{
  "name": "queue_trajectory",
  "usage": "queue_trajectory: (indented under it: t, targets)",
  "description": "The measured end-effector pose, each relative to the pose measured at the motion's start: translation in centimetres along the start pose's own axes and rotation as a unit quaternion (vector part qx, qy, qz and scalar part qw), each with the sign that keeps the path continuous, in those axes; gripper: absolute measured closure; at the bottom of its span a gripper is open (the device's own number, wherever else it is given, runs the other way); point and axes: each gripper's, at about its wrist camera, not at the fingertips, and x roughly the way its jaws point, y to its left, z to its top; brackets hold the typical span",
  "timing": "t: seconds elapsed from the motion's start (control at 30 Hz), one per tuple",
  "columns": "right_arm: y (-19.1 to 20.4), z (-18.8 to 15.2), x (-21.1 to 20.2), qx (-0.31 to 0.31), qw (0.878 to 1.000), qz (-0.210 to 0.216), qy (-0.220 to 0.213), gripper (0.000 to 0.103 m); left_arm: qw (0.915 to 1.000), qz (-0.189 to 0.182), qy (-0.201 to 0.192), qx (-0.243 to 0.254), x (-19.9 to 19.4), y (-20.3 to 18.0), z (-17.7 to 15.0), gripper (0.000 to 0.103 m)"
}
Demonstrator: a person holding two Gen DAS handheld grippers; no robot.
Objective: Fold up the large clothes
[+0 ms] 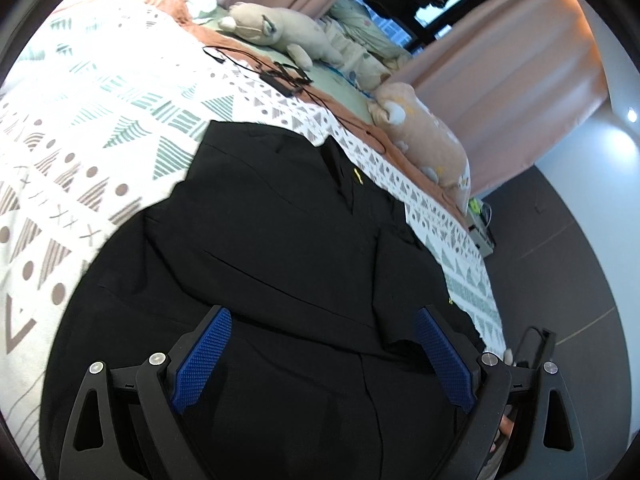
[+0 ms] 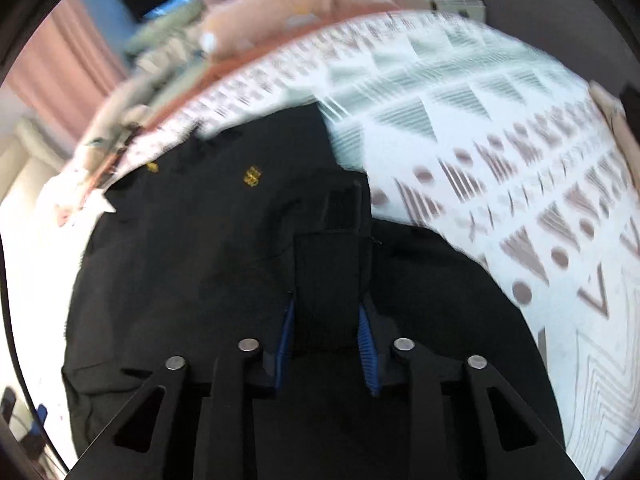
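Currently the black garment (image 1: 280, 264) lies spread on the bed (image 1: 100, 112), directly under and ahead of both claws.

Left claw (image 1: 324, 354): spread wide, blue pads (image 1: 204, 360) standing apart over the cloth, nothing between them. A diagonal fold edge runs across just ahead of its tips; the collar region with a small gold mark lies further ahead and to its right. You should use this claw as the anchor: lower it onto the flat panel just ahead, close only once a single edge sits between the pads, and hold that side still while the other side travels.

Right claw (image 2: 326, 332): nearly together, pinching a narrow strip of black cloth, which rises between the pads and stands up ahead of them. This view is blurred, so I cannot tell whether the strip is a sleeve, a cuff or a bunched hem. The gold marks lie ahead and to this claw's left; bare patterned bed cover (image 2: 500, 152) lies ahead and to its right.

Judgement: fold in progress, the right side being carried over. You should keep the pinch firm, lift just enough that the cloth clears the layer beneath, and carry it toward the gold marks in one even sweep. Risk: thick cloth may slip or drag the lower layer askew.
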Motion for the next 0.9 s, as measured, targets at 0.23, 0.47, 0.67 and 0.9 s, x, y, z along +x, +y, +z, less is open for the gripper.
queue_trajectory:
  t: [0.23, 0.47, 0.67, 0.9]
  targets:
    - [6.4, 0.1, -3.8, -0.056, 0.996, 0.046, -0.056, 0.082, 0.9997, 0.009, -0.021, -0.008, -3.3, 2.5, 0.7, 0.009]
    - [13.3, -0.6, -5.5, -0.112, 0.985, 0.079, -0.102, 0.083, 0.9972, 0.014, -0.057, -0.047, -6.9, 6.5, 1.6, 0.009]
    - [20.0, -1.7, -4.6, -0.162, 0.975, 0.105, -0.106, 0.083, 0.9949, 0.04, -0.071, -0.059, -8.6, 9.0, 2.2, 0.009]
    - [27.2, -3.5, -2.2, -0.202, 0.957, 0.198, -0.068, 0.049, 0.9908, 0.08, -0.087, -0.067, -9.7, 11.3, 3.0, 0.009]
